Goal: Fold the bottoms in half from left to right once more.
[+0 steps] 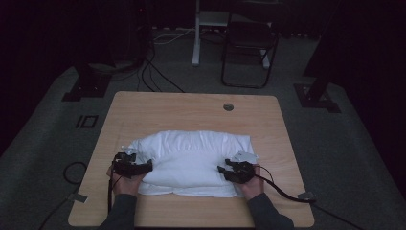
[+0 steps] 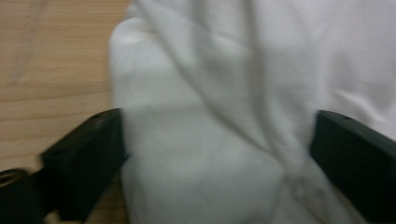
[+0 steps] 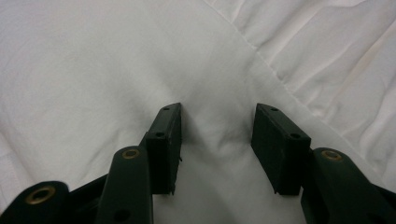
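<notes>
Here, pillow point(image 1: 191, 160) (white) on table point(image 1: 143, 110).

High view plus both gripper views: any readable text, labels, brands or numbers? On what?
None can be read.
The white pillow, the wooden table, the left gripper and the right gripper carry no visible lettering.
The small plate on the floor left of the table is too dark and small to tell if it bears marks.
</notes>
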Demonstrator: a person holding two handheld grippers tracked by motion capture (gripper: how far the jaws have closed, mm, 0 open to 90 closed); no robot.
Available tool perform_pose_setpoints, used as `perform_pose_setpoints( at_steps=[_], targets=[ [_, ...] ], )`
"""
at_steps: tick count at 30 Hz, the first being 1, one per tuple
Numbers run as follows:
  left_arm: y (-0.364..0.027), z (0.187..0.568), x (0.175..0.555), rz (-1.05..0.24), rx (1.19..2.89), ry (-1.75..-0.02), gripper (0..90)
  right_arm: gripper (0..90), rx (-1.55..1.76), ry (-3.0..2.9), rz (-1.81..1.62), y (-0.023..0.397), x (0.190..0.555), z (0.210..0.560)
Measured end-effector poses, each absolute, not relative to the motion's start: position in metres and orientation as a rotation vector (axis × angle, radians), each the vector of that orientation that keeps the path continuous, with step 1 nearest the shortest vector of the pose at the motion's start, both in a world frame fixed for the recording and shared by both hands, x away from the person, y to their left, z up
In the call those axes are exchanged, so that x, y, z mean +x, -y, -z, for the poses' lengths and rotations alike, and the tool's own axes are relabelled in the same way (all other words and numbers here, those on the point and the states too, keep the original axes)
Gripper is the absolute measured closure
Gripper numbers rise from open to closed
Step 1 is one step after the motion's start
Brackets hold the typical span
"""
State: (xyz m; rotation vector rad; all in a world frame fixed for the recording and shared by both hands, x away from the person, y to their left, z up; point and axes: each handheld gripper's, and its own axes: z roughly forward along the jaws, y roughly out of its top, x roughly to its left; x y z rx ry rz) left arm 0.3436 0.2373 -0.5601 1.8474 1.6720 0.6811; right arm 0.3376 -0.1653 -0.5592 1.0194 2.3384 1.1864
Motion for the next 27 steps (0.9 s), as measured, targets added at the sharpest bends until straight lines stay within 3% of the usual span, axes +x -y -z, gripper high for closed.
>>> perform_pose_setpoints(
  at_steps=[9,11,12,15,16,17,20,27],
  targets=[
    [-0.239,0.562,0.343,-0.674,1.824,-1.695,0.4,51.5,1.019,-2.341,-1.188,0.165,0.338,0.559],
    [-0.237,0.560,0.341,-0.663,1.838,-1.665,10.8,51.5,1.020,-2.340,-1.188,0.165,0.338,0.559],
    [-0.237,0.558,0.340,-0.651,1.852,-1.641,10.8,51.5,1.020,-2.340,-1.188,0.165,0.338,0.559],
    [-0.230,0.554,0.334,-0.576,1.884,-1.536,49.3,51.5,1.024,-2.338,-1.183,0.164,0.338,0.559],
    [-0.229,0.554,0.334,-0.515,1.876,-1.512,69.0,51.5,1.024,-2.340,-1.180,0.164,0.338,0.559],
    [-0.229,0.554,0.334,-0.515,1.876,-1.512,75.3,51.5,1.024,-2.340,-1.180,0.164,0.338,0.559],
    [-0.233,0.553,0.334,-0.479,1.879,-1.467,82.2,49.0,1.032,-2.345,-1.195,0.165,0.338,0.554],
    [-0.241,0.531,0.327,-0.529,1.810,-1.396,83.4,47.8,0.924,-2.304,-1.281,0.142,0.333,0.527]
  ],
)
